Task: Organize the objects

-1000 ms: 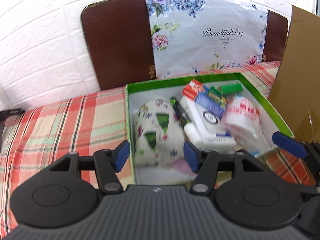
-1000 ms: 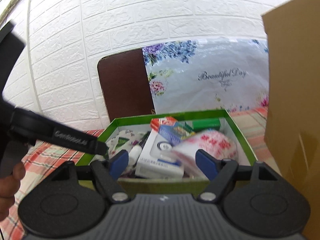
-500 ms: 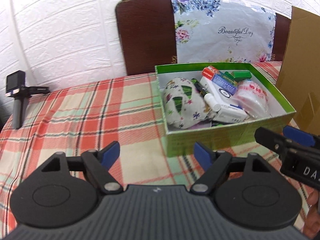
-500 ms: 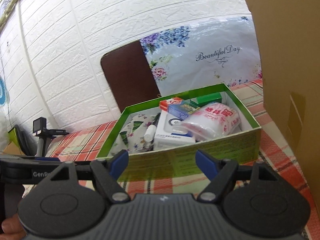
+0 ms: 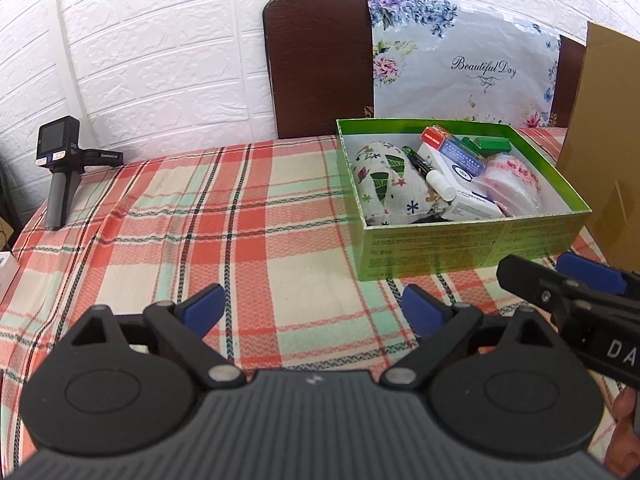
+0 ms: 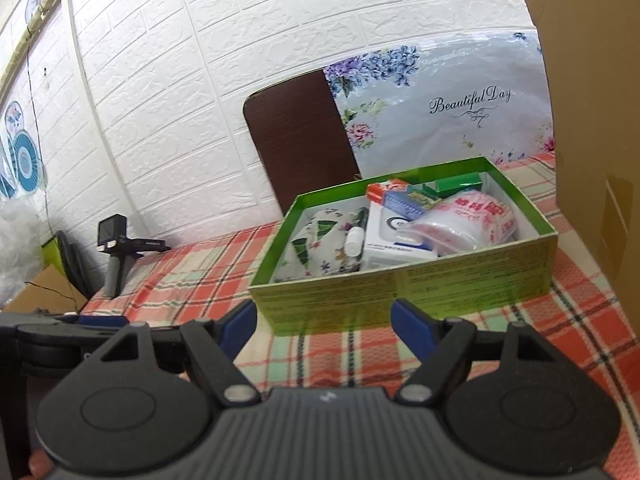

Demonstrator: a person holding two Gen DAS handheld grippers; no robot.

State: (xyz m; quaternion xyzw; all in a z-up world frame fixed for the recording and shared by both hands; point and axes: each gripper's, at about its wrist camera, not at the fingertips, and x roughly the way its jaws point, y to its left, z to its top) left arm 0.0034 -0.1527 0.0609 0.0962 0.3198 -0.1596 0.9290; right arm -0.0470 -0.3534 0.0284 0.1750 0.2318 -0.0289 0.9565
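On the far left a small black camera on a handle (image 5: 59, 168) stands at the edge of the checked tablecloth (image 5: 248, 216), by the white brick wall (image 5: 168, 52). The left gripper (image 5: 310, 312) hangs over bare cloth. Its blue fingers (image 5: 202, 309) have just been opening and are now wide apart, with nothing between them. Behind the table leans a dark brown board (image 5: 320, 68) with a flowery plastic bag (image 5: 460, 68) in front of it. To the right sits the green box (image 5: 472, 246). Inside it, from left to right, are a flowery cloth pouch (image 5: 386, 184), a black pen (image 5: 416, 160), a small white bottle (image 5: 440, 184), a white carton (image 5: 472, 204), a red and blue box (image 5: 452, 146), a green carton (image 5: 494, 144) and a pink and white packet (image 5: 516, 184). The right gripper (image 6: 324, 324) is just in front of the box, its fingers spread apart and holding nothing. A brown cardboard box (image 6: 592, 120) stands on the far right.
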